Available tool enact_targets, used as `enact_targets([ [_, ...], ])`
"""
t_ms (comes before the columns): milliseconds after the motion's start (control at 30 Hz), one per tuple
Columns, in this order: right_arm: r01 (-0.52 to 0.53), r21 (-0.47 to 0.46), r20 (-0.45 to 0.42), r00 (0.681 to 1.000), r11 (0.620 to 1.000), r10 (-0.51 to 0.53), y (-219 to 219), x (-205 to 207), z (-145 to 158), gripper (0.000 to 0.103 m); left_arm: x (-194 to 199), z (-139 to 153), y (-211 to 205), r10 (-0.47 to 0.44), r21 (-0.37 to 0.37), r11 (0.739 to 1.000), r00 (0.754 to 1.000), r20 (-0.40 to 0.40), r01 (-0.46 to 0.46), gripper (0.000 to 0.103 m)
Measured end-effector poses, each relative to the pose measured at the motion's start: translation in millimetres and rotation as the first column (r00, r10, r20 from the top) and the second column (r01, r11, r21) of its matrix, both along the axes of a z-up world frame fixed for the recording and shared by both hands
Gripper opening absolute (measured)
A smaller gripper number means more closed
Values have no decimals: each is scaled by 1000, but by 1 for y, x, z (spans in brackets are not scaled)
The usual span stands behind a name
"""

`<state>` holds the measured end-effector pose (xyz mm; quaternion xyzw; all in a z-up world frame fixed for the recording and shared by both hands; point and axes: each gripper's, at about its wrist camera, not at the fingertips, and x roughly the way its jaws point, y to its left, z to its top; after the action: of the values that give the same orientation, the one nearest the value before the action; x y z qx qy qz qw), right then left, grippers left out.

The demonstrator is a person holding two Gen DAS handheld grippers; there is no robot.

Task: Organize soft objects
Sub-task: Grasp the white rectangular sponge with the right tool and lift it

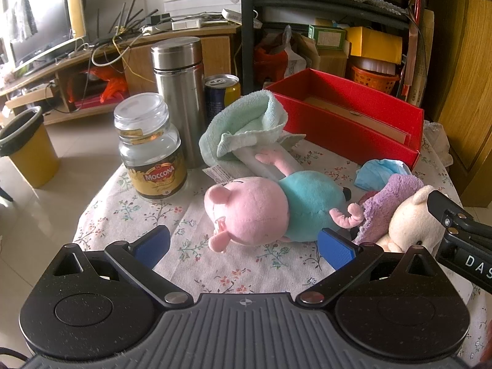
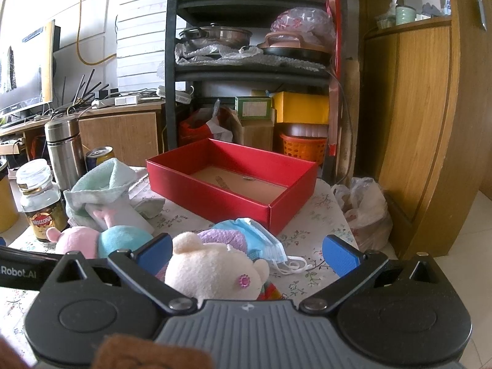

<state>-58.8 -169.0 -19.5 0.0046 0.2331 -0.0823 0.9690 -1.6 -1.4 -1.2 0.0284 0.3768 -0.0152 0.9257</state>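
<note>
A pink pig plush in a teal shirt (image 1: 264,212) (image 2: 101,240) lies on the floral tablecloth just ahead of my open left gripper (image 1: 244,247). A cream bear plush (image 1: 412,221) (image 2: 212,267) sits between the wide-apart fingers of my open right gripper (image 2: 247,253), close to its left blue pad. A purple cloth (image 1: 390,203) (image 2: 221,236) and a blue face mask (image 1: 379,173) (image 2: 261,240) lie beside the bear. A mint green towel (image 1: 246,123) (image 2: 101,184) is heaped behind the pig. The open red box (image 1: 353,123) (image 2: 233,190) stands at the back.
A Moccona glass jar (image 1: 150,150) (image 2: 40,203), a steel flask (image 1: 180,92) (image 2: 64,150) and a drink can (image 1: 221,92) (image 2: 100,156) stand at the table's left. Shelves (image 2: 252,70), a wooden cabinet (image 2: 430,123) and a plastic bag (image 2: 366,206) lie beyond the table.
</note>
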Motion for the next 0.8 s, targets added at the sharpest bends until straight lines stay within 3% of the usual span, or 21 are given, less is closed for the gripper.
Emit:
enact_targets([
  [200, -6, 21, -30, 1000, 1000, 6, -7, -1, 0, 79, 1, -1, 5, -18, -26, 1000, 1000, 1, 18, 98],
  [367, 2, 49, -141, 990, 999, 5, -29, -1, -1, 79, -1, -1, 4, -52, -66, 996, 998, 46, 55, 97],
  [467, 9, 41, -155, 988, 999, -3, -35, -1, -4, 79, -2, -3, -2, -72, -25, 997, 997, 19, 72, 97],
  [633, 25, 42, -218, 976, 999, -15, -51, 1, -10, 79, 6, -3, -4, -96, -44, 995, 994, -44, 94, 97],
  [800, -25, 115, -234, 971, 993, 52, -56, 2, -17, 79, 9, 6, -1, -115, -46, 992, 993, -3, 115, 97],
])
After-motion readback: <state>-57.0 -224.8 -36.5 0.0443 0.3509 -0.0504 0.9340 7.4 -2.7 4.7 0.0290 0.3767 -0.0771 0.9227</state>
